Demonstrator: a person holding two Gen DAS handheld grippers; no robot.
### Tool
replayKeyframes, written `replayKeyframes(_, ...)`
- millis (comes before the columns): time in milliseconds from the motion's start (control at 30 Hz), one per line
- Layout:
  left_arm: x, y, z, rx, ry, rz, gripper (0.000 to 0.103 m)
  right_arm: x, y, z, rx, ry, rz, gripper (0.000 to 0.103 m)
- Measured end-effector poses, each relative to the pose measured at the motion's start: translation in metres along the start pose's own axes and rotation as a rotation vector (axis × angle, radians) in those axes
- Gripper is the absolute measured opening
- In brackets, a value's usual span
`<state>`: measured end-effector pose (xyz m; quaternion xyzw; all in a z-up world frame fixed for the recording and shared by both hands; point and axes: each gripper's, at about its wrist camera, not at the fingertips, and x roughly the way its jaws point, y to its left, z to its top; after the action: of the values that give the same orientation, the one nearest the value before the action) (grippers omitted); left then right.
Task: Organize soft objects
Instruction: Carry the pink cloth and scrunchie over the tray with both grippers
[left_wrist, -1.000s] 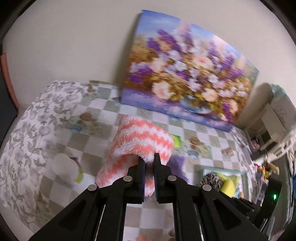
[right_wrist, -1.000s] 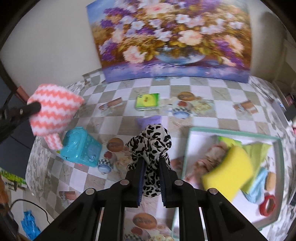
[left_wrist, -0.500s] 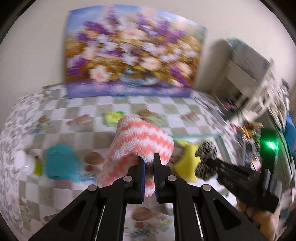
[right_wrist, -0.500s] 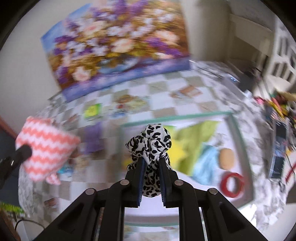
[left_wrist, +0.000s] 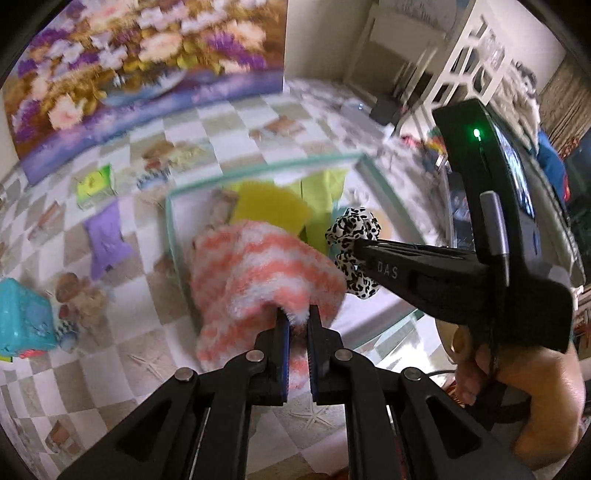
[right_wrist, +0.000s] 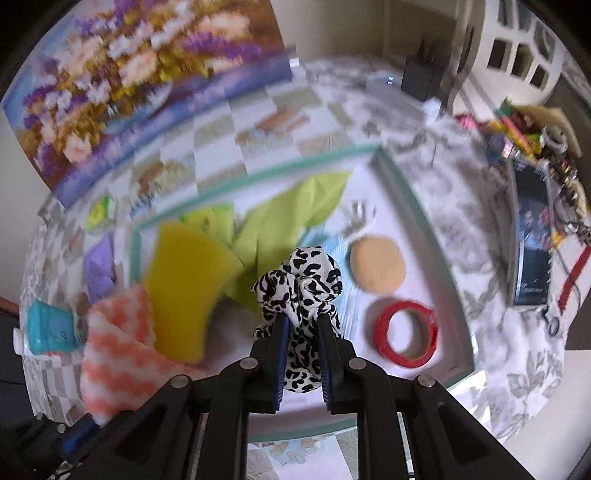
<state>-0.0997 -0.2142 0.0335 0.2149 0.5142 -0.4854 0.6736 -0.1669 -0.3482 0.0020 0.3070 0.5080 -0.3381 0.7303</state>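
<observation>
Left gripper (left_wrist: 296, 320): fingers clenched on a fluffy coral-and-white zigzag cloth (left_wrist: 258, 273), held over the near left corner of the green-rimmed tray (right_wrist: 417, 206). Right gripper (right_wrist: 301, 325): fingers clamped on a black-and-white leopard-print scrunchie (right_wrist: 301, 280), held above the tray's middle. Inside the tray, just past the scrunchie: a yellow sponge (right_wrist: 184, 280) to the left, a lime-green cloth (right_wrist: 291, 218) behind it, a tan round pad (right_wrist: 376, 264) and a red tape ring (right_wrist: 404, 334) to the right. Left of the tray, on the checkered table (left_wrist: 236, 122): a purple cloth (left_wrist: 105, 234) and a teal box (left_wrist: 22, 321). Beyond the tray, a flower painting (right_wrist: 122, 85) stands against the wall.
</observation>
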Motion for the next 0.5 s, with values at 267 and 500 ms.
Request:
replayKeyframes(267, 0.053, 0.014, -0.005, -0.024, 0.1, 0.051, 0.008, 0.026, 0.001, -0.007, -0.015, 0.088, -0.003, 0.018)
replayKeyframes(500, 0.064, 0.022, -0.002, -0.056, 0.145, 0.013, 0.013, 0.018, 0.004, -0.003, -0.022, 0.067, 0.002, 0.02)
